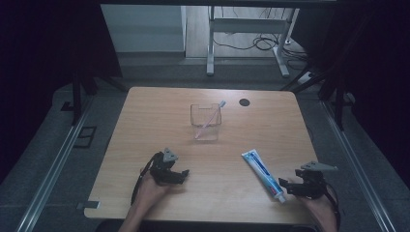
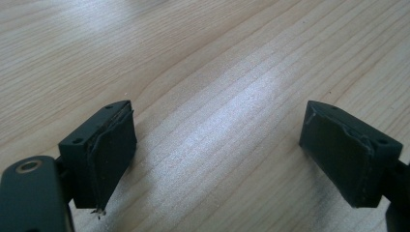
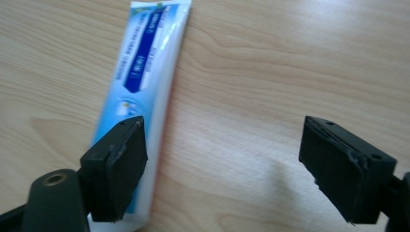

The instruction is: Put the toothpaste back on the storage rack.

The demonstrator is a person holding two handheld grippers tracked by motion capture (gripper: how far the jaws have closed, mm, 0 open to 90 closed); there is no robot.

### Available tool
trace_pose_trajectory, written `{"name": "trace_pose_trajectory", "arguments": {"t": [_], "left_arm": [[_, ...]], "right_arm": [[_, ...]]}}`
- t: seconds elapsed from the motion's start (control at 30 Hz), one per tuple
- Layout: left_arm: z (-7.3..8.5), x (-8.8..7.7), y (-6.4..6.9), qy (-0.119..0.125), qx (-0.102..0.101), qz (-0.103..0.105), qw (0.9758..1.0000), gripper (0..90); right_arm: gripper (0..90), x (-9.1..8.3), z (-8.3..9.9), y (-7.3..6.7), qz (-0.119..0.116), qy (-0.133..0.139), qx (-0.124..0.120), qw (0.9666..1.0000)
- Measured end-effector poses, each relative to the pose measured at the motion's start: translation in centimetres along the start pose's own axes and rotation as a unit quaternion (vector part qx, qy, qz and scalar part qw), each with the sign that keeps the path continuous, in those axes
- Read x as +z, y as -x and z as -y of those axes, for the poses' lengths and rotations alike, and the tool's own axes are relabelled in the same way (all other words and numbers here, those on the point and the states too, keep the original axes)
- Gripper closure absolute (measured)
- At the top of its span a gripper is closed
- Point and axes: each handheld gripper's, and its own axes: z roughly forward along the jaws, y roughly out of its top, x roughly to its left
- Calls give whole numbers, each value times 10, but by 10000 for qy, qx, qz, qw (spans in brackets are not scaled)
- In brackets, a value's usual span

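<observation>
Pale wooden table — dim room, cables on grey floor.

The toothpaste tube lying on the table carries white lettering on a dark blue band along its length and a small emblem on the lighter blue part below it, but the print is too blurred and small to be read.

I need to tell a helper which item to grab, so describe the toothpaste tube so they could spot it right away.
On the wooden table, look at the near right part, beside the right gripper. The toothpaste tube lies flat there, blue and white, unlike the clear cup standing mid-table.
</observation>
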Motion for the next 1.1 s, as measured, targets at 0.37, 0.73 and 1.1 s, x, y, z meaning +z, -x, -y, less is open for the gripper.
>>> {"name": "trace_pose_trajectory", "arguments": {"t": [0.37, 0.73, 1.1], "left_arm": [[0, 0, 3, 4, -109, -105, 9999, 128], [1, 0, 3, 7, -111, -105, 9999, 129], [1, -1, 3, 6, -134, -119, 9998, 131]], "right_arm": [[256, -14, -8, -17, -293, 81, -19, 9995], [490, -18, -20, -49, -724, 90, -657, 9952], [690, 6, -17, -81, -1043, -446, -1155, 9868]]}}
